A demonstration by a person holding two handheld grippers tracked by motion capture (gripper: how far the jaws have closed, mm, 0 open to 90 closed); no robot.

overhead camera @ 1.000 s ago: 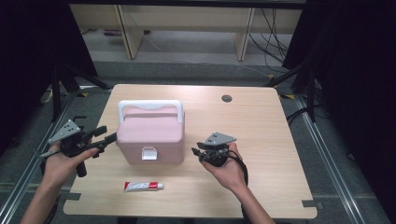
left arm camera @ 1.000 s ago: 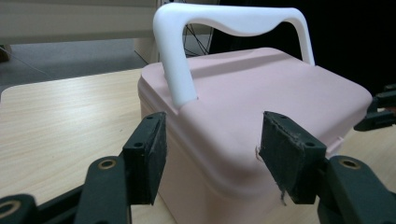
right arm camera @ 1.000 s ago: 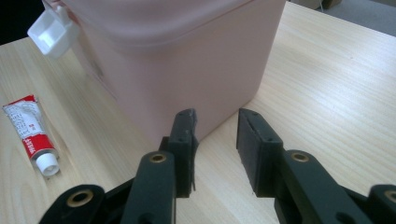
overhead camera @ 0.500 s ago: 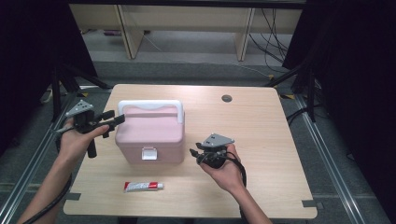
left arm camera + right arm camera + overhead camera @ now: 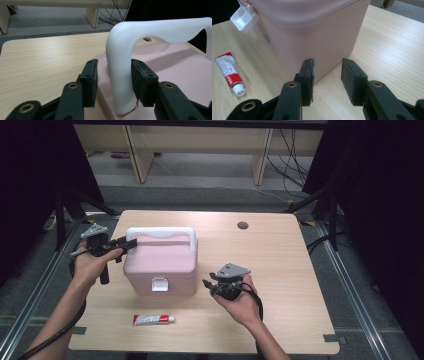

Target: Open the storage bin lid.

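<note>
White handle (image 5: 125,62) sits btwn closing left gripper (image 5: 113,82) fingers, touching one pad only.

No readable text anywhere; the tube (image 5: 229,72), lower left of the right gripper view, carries small print on red and white, too blurred to read.

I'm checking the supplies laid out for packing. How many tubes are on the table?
1. A red-and-white tube lies on the table in front of the pink box, near the person's edge. The closed box may hide others.
</note>
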